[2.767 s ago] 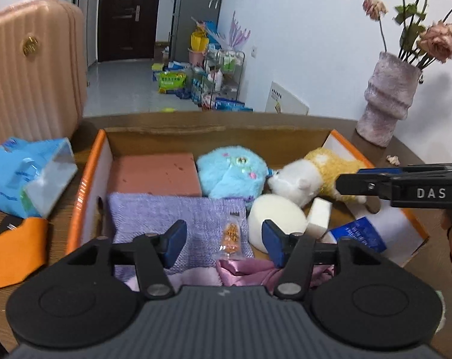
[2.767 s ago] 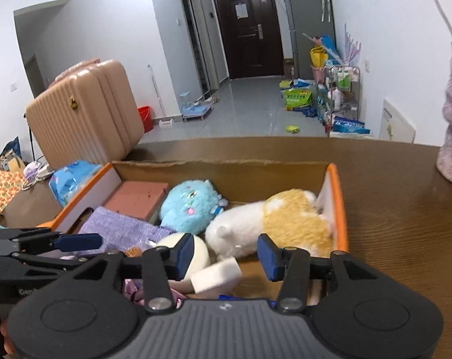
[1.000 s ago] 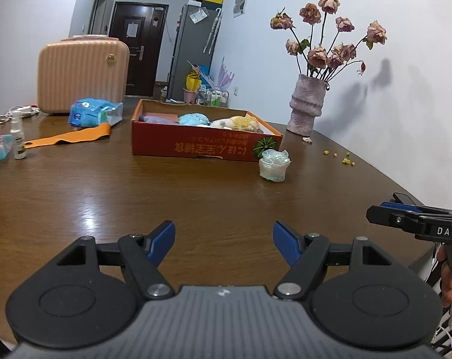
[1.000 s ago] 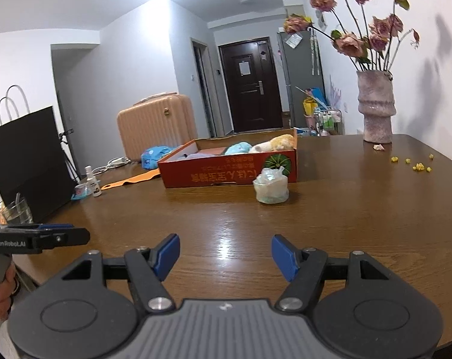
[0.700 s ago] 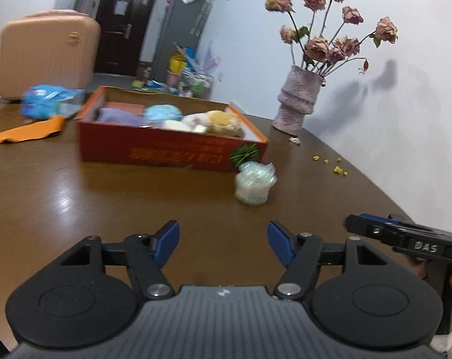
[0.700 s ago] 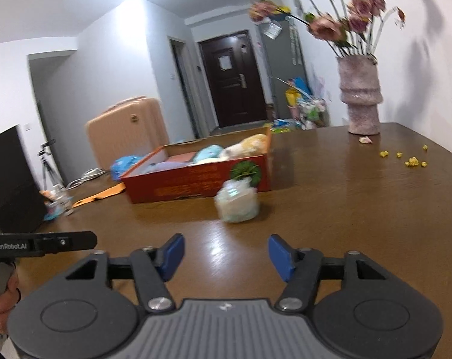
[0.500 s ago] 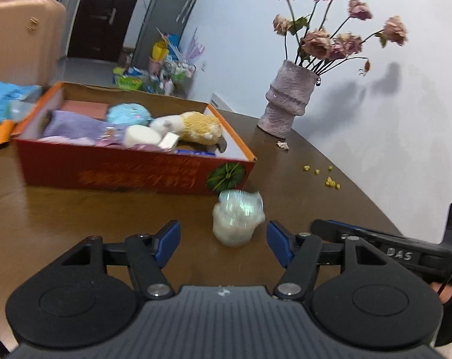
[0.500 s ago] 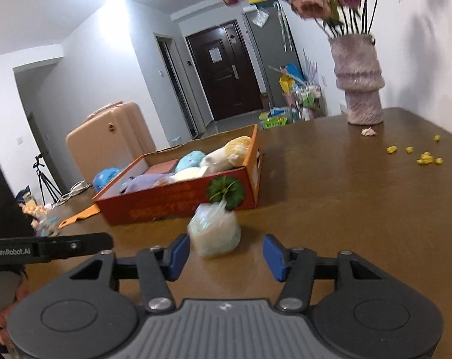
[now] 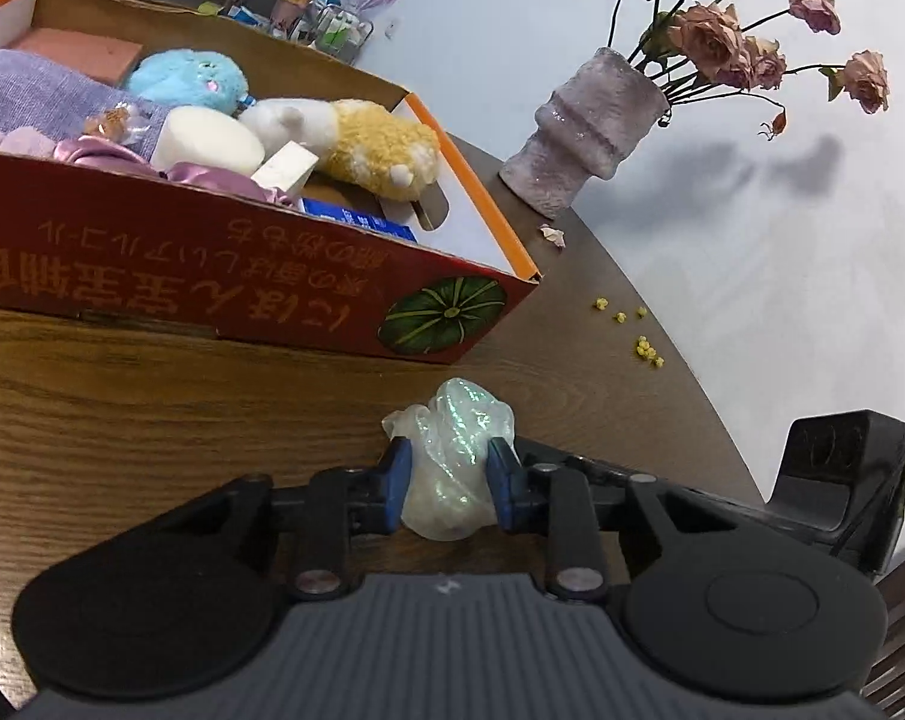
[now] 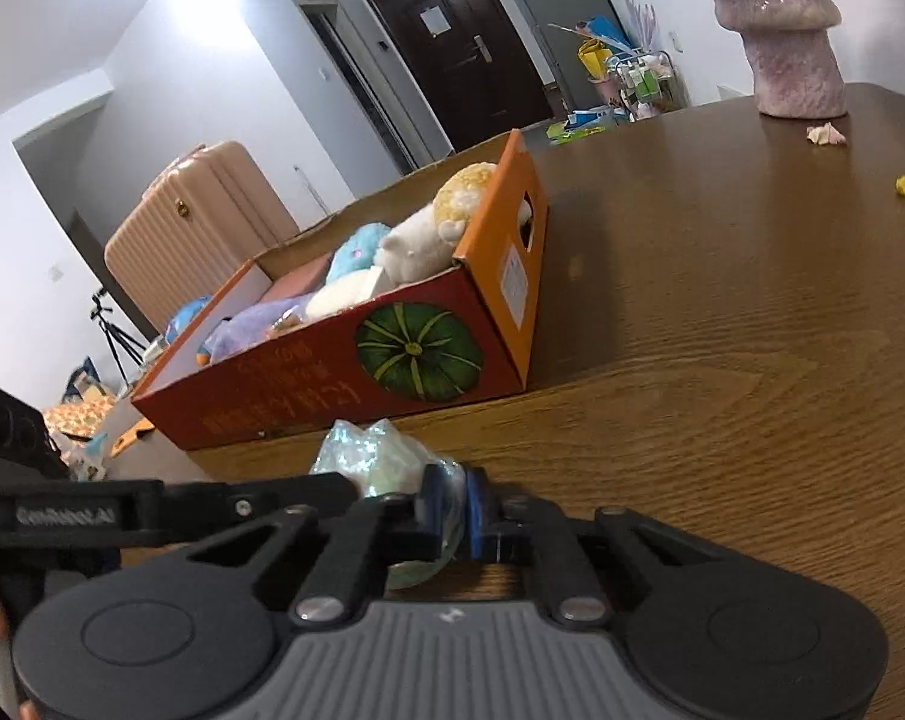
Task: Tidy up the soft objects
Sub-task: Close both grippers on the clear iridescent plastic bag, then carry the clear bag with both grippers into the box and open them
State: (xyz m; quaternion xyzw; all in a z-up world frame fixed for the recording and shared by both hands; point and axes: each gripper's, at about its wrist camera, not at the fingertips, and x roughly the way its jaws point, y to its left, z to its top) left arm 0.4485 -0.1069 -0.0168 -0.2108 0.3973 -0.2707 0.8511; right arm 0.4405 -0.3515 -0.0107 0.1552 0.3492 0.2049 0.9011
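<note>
Now the bag (image 9: pixel 452 456), a shiny plastic one lying on the table (image 9: pixel 152 420) just in front of the box (image 9: pixel 242 276), is squeezed by the L gripper (image 9: pixel 446 480); its edge is pinched nearly flat by the R gripper (image 10: pixel 452 510), both sets of jaws having just been closing.

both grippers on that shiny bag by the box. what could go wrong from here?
1. The left gripper squeezes the bag at its middle while the right gripper pinches only thin film at one edge; pulling apart could tear it.
2. The film looks slick and crumpled, so the right pinch may slip on lifting.
3. The bag sits close to the box corner and could snag on the wall going in.
</note>
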